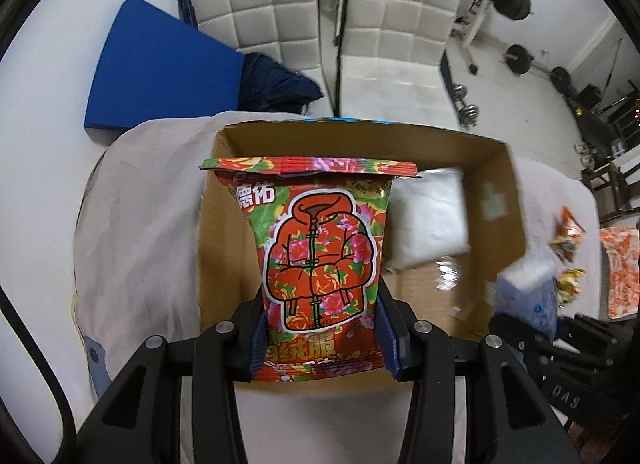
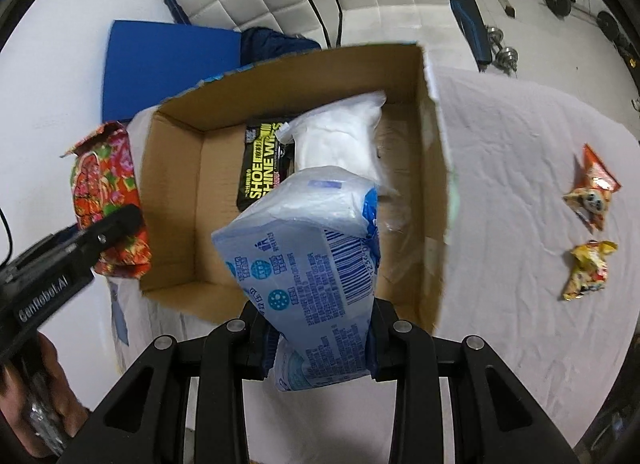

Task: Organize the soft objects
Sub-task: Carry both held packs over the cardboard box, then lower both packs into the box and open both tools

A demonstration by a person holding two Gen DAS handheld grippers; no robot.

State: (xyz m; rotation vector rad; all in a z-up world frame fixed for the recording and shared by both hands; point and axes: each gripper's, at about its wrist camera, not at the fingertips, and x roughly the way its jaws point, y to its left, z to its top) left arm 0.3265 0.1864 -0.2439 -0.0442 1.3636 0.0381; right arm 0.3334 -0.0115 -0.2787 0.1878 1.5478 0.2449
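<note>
My left gripper [image 1: 322, 340] is shut on a red floral packet [image 1: 320, 256] and holds it upright over the near left part of an open cardboard box [image 1: 496, 168]. That packet also shows in the right wrist view [image 2: 106, 192], left of the box [image 2: 434, 136]. My right gripper [image 2: 320, 338] is shut on a pale blue plastic pack [image 2: 308, 248], held above the box's near edge. Inside the box lie a white soft pack [image 2: 344, 136] and a black shoe-wipes pack [image 2: 262, 164]. The white pack also shows in the left wrist view [image 1: 428, 216].
The box sits on a table under a pale cloth [image 2: 520, 168]. Two small snack packets [image 2: 592, 188] [image 2: 586, 268] lie on the cloth right of the box. A blue mat [image 1: 160, 68], white padded chairs [image 1: 400, 20] and gym weights [image 1: 520, 60] stand beyond the table.
</note>
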